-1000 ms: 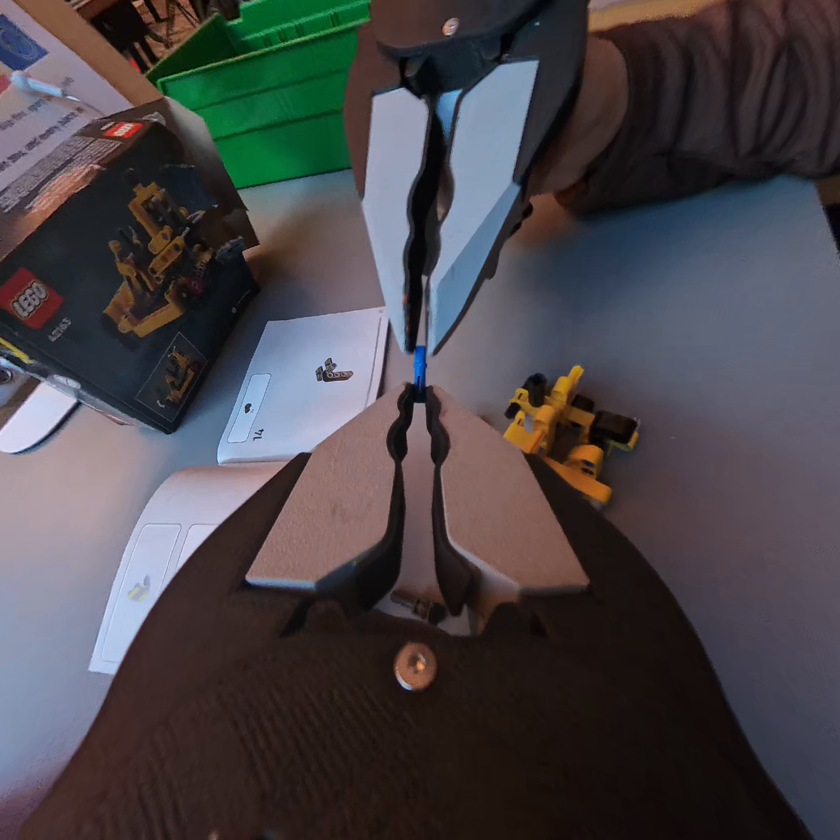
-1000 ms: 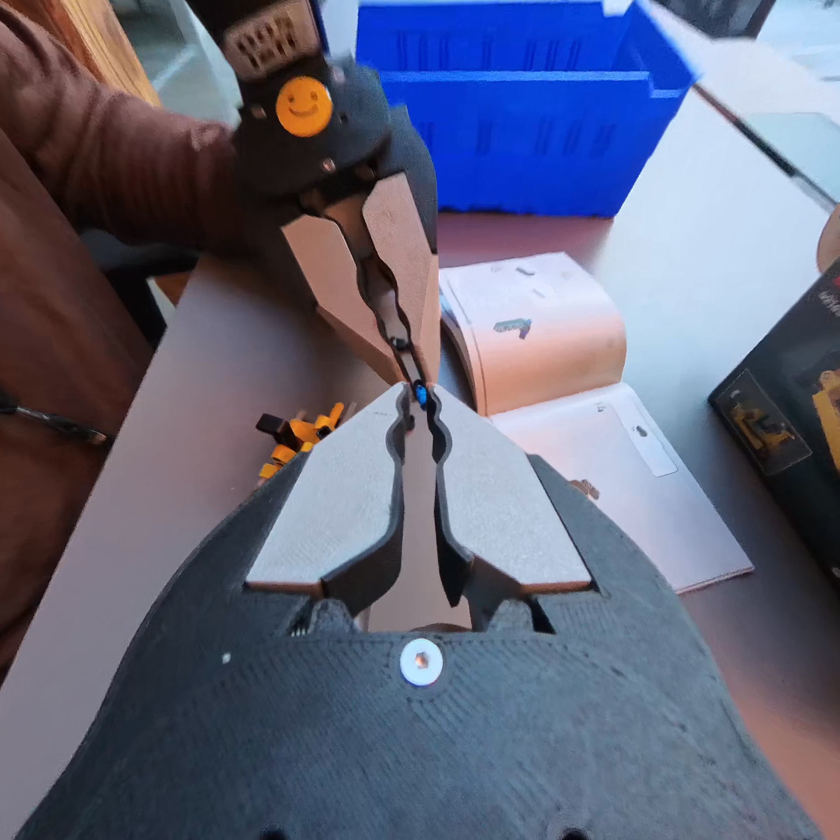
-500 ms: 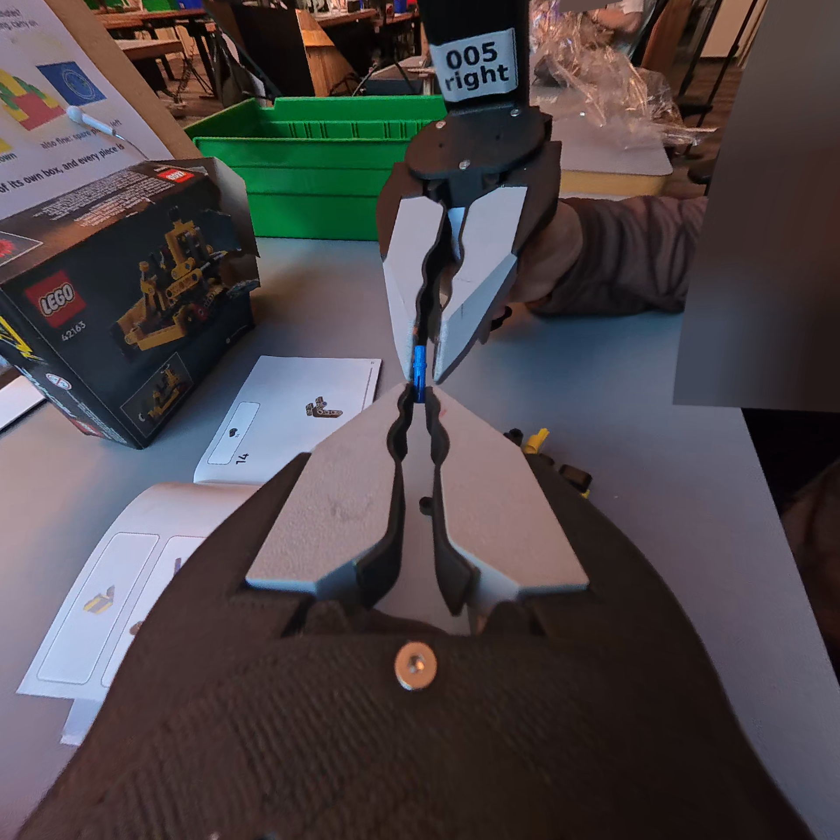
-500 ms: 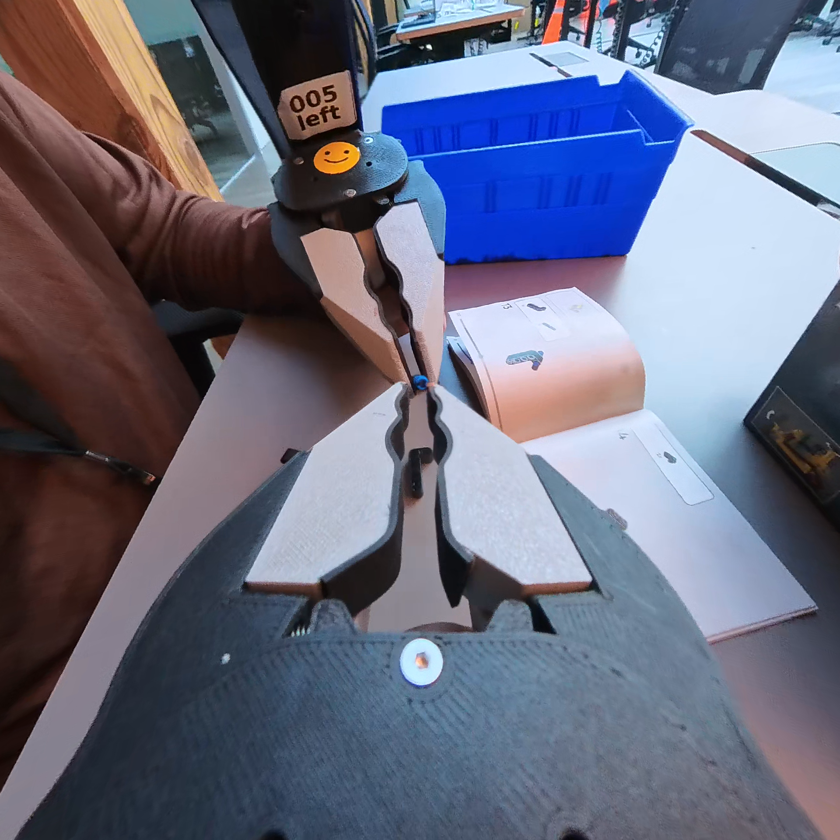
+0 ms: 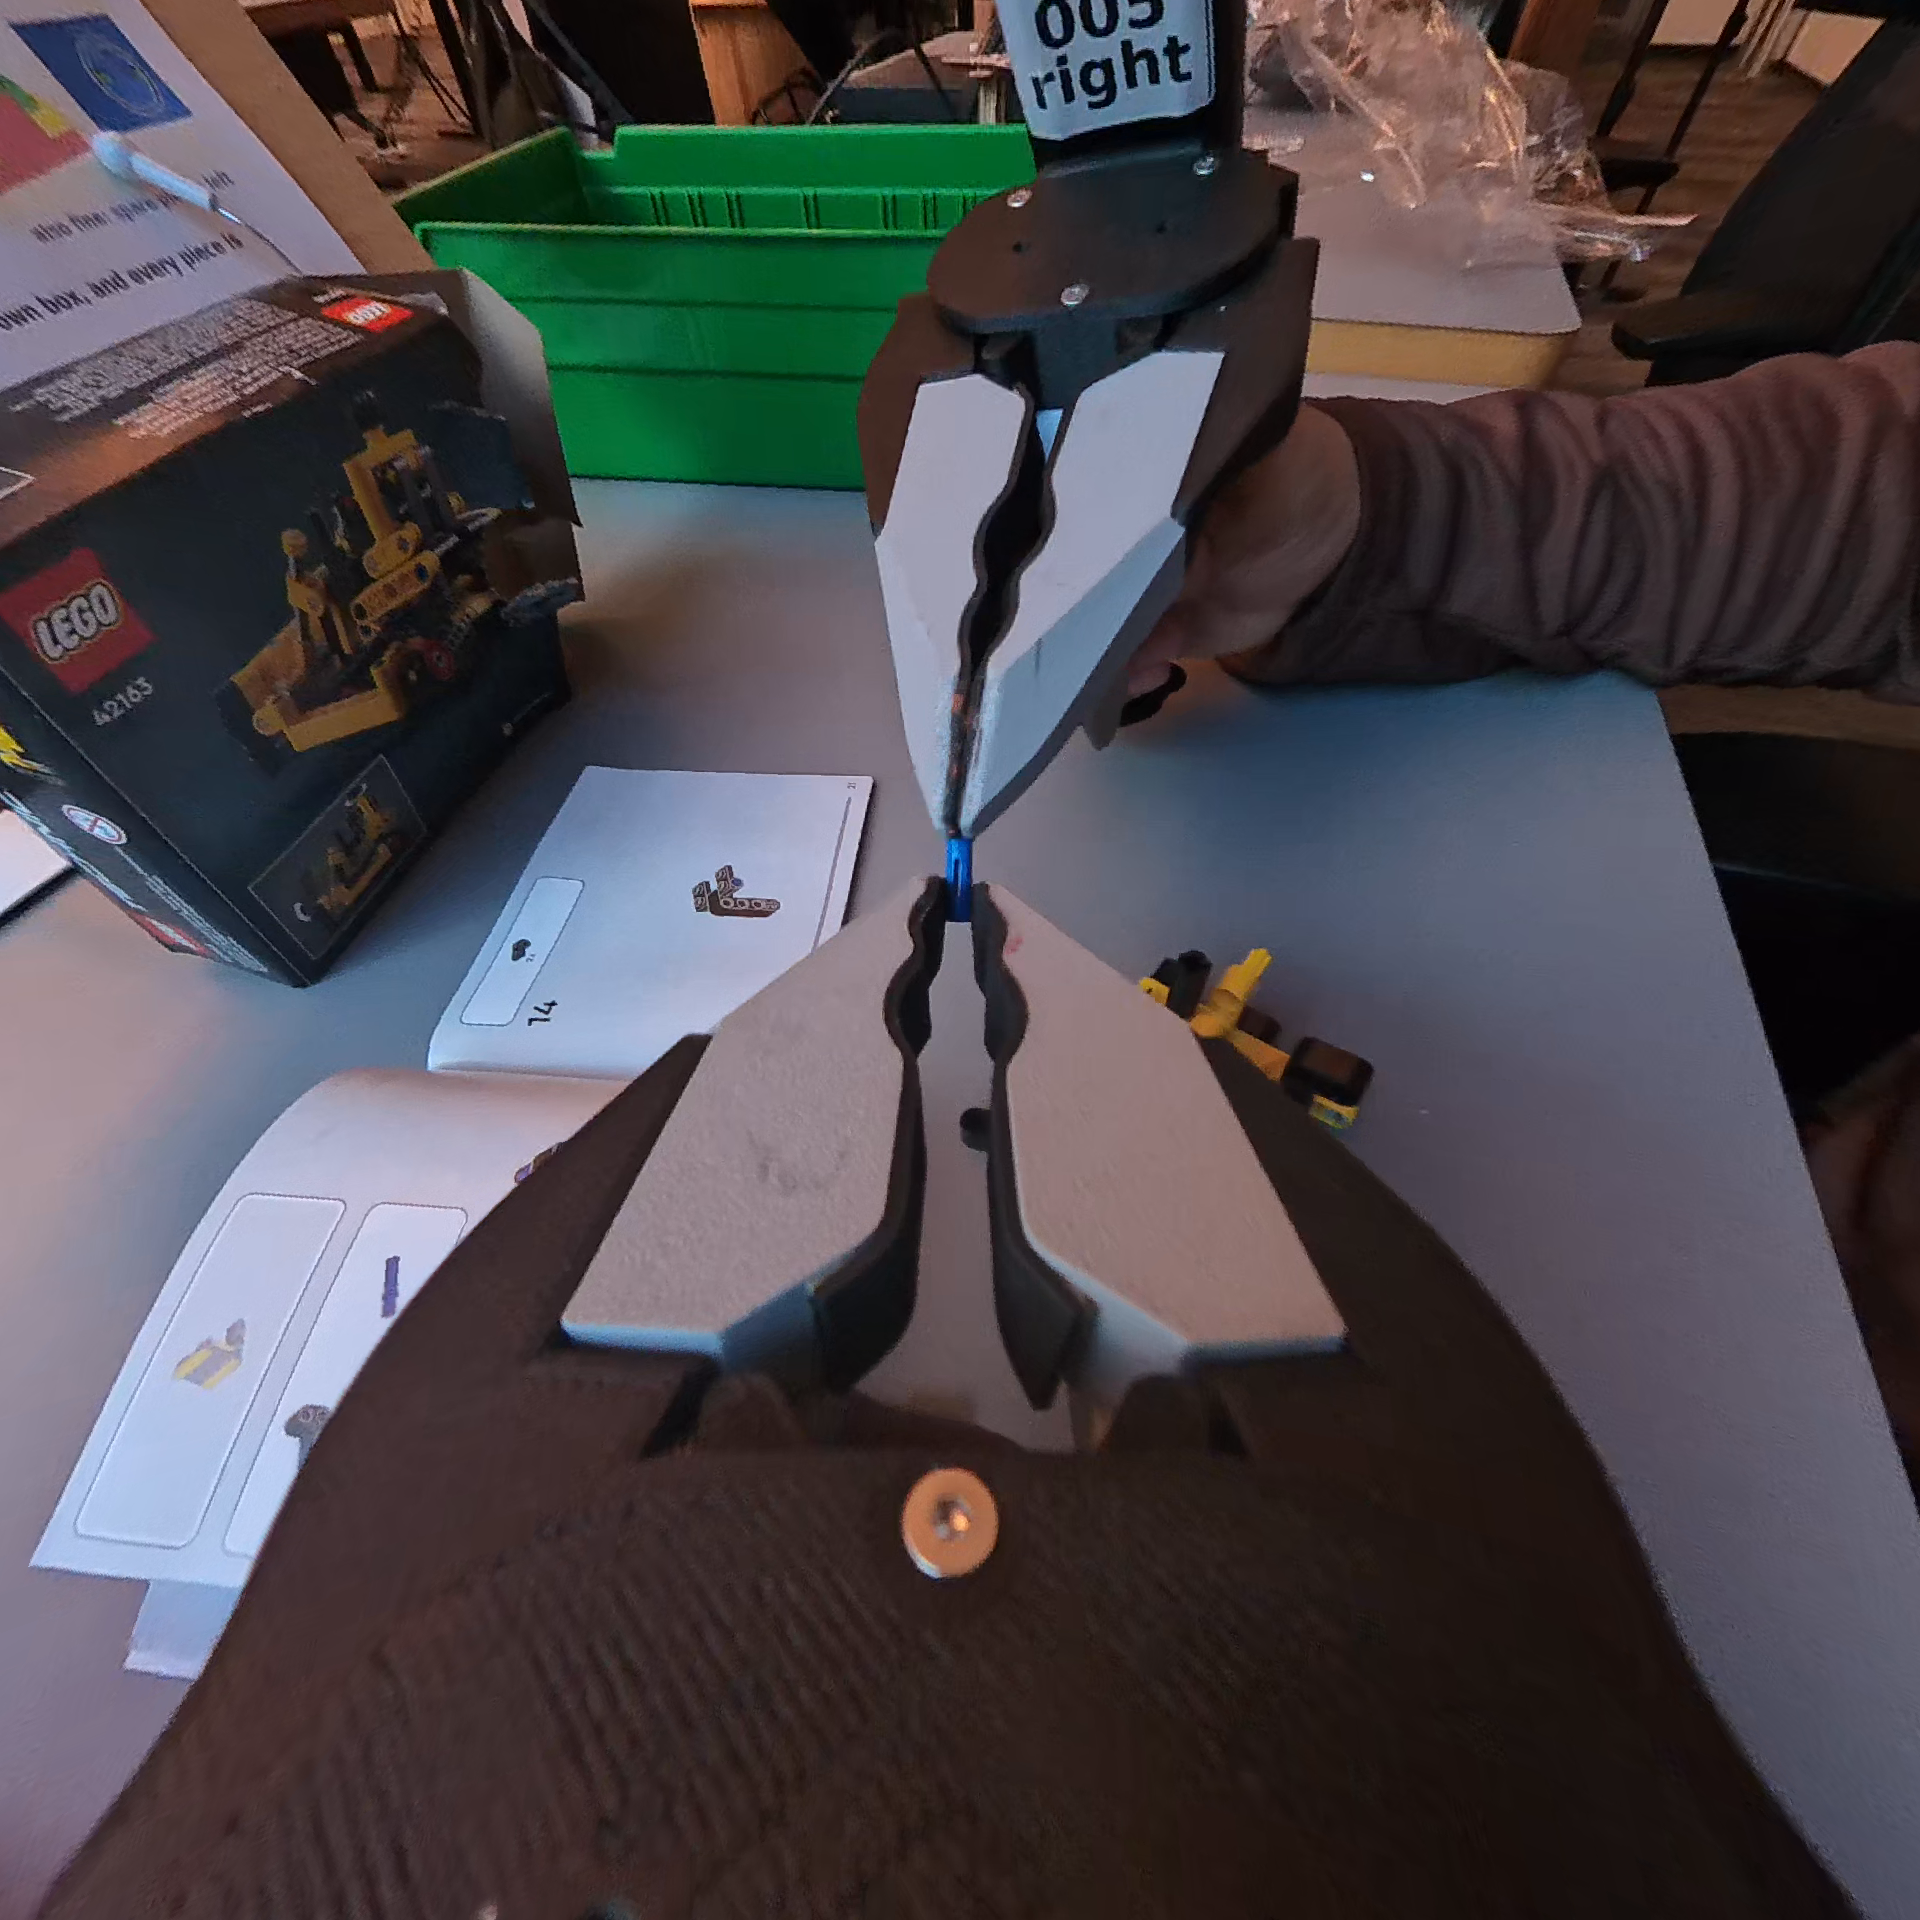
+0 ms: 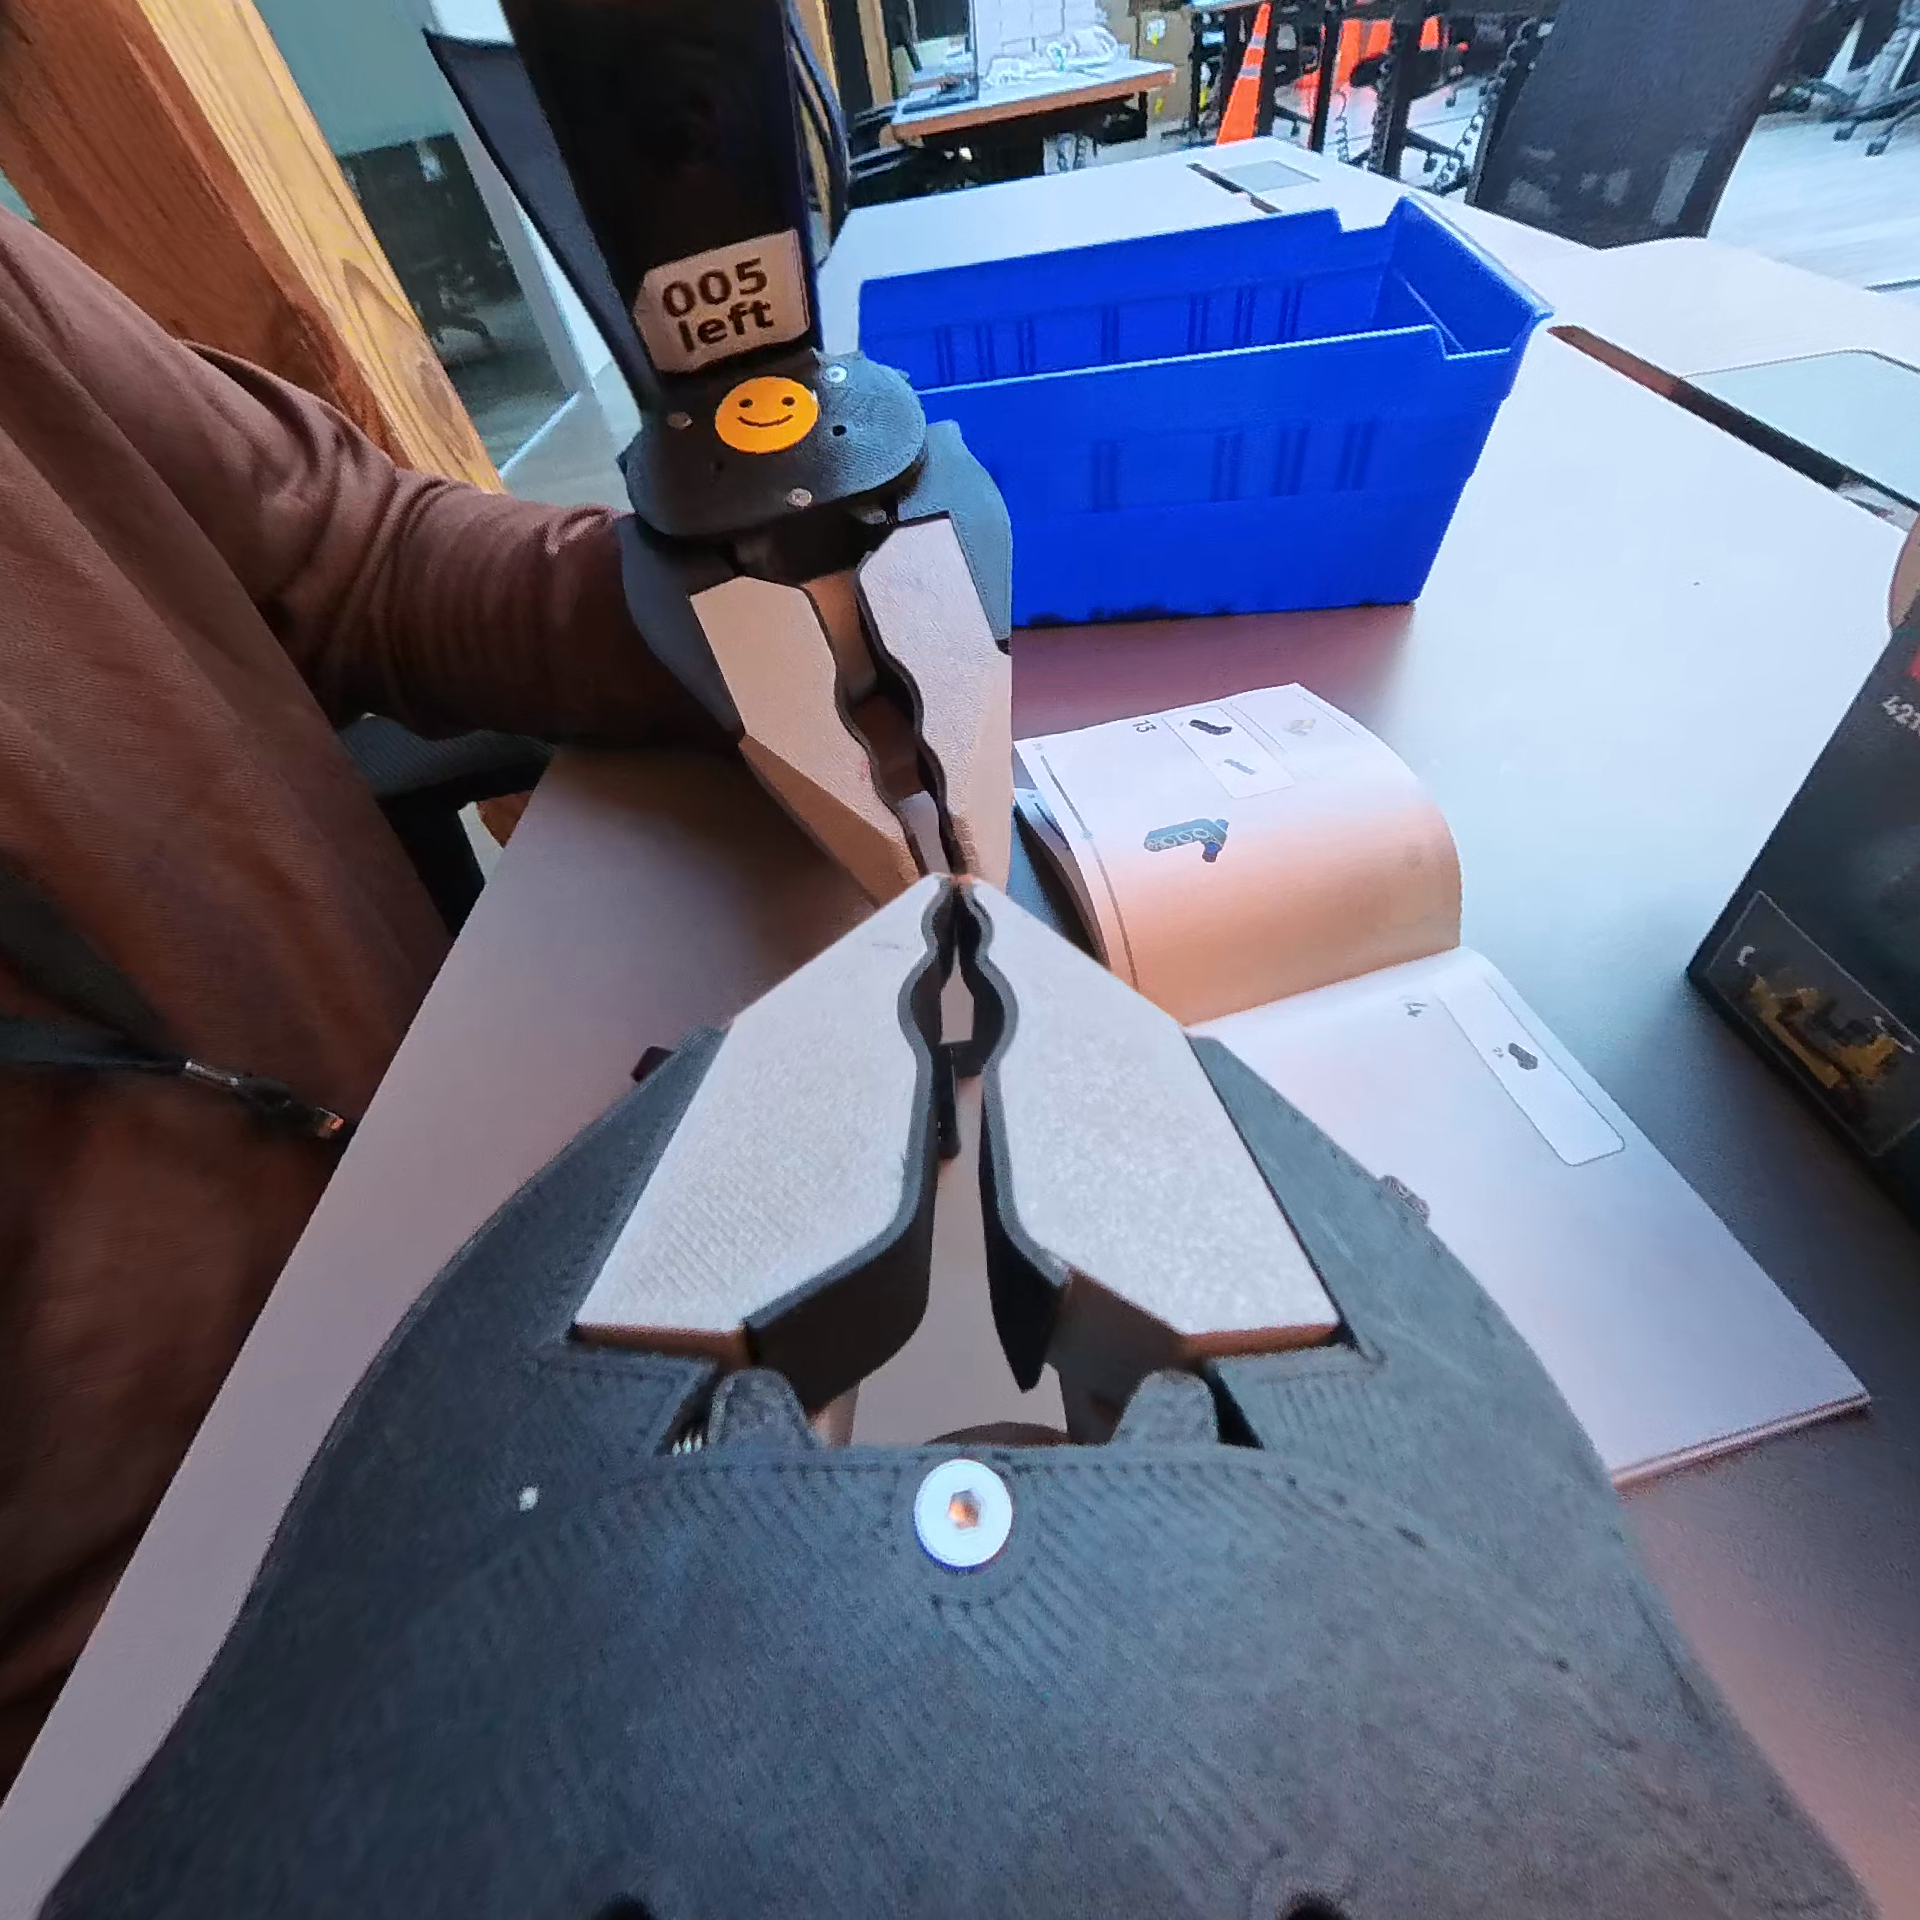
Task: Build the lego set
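A small blue pin (image 5: pixel 958 881) is clamped upright between the tips of my left gripper (image 5: pixel 956 906), a little above the grey table. My right gripper (image 5: pixel 961 826) points down from above, shut, and its tips touch the pin's top end. In the right wrist view my right gripper (image 6: pixel 956 894) has its tips pressed together against the left gripper (image 6: pixel 951 864). The pin is hidden there. A yellow and black part-built model (image 5: pixel 1247 1013) lies on the table to the right. A small black piece (image 5: pixel 971 1127) shows through the gap between my left fingers.
The open instruction booklet (image 5: pixel 665 914) lies left of the grippers and also shows in the right wrist view (image 6: pixel 1299 862). The black set box (image 5: pixel 281 623) stands at the left. A green bin (image 5: pixel 727 291) is behind it. A blue bin (image 6: pixel 1195 447) stands at the far side. Less than 4 cm separates the two grippers' tips. From the left gripper's tips to the small black piece (image 5: pixel 971 1127) is close to 7 cm.
Both grippers have tilted up to a more level view, still tip to tip. The right gripper's tips have closed together. Less of the blue pin shows between the two grippers.
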